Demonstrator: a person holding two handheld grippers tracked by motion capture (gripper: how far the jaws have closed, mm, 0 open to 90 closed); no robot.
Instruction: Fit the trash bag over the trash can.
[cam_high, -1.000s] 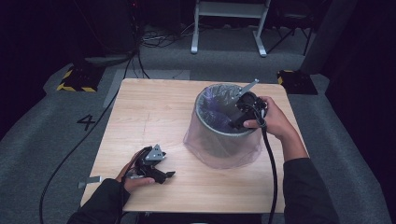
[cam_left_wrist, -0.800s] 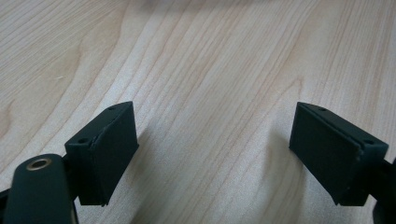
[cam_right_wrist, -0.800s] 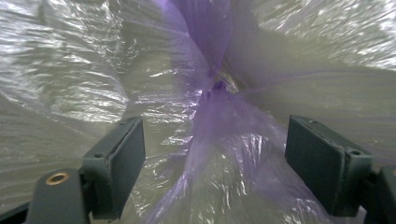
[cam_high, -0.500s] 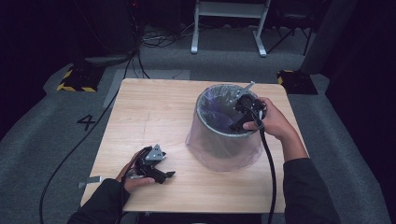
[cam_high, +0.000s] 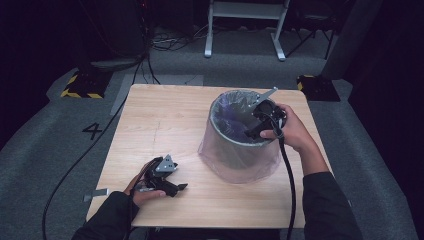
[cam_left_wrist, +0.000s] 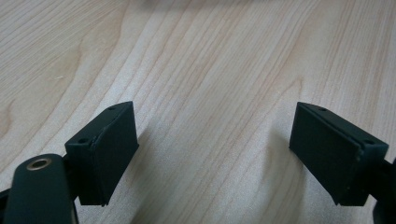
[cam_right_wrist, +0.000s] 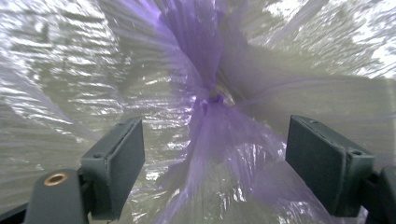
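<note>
From above your side, the high view looks forward and down on the whole pale wooden square table (cam_high: 165, 120). Your left gripper view sits very close over that same tabletop (cam_left_wrist: 210, 56), facing its grain. Your right gripper view looks from close range into the translucent purple plastic liner (cam_right_wrist: 210, 102) of the round bin (cam_high: 235, 150), right of centre in the high view.

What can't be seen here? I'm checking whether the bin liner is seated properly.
- Bin floor: high view, covered by the purple liner.
- Liner's far hem: high view, behind the bin.
- Right tongs tips: high view, too small; right gripper view shows them open, nothing gripped.
</note>
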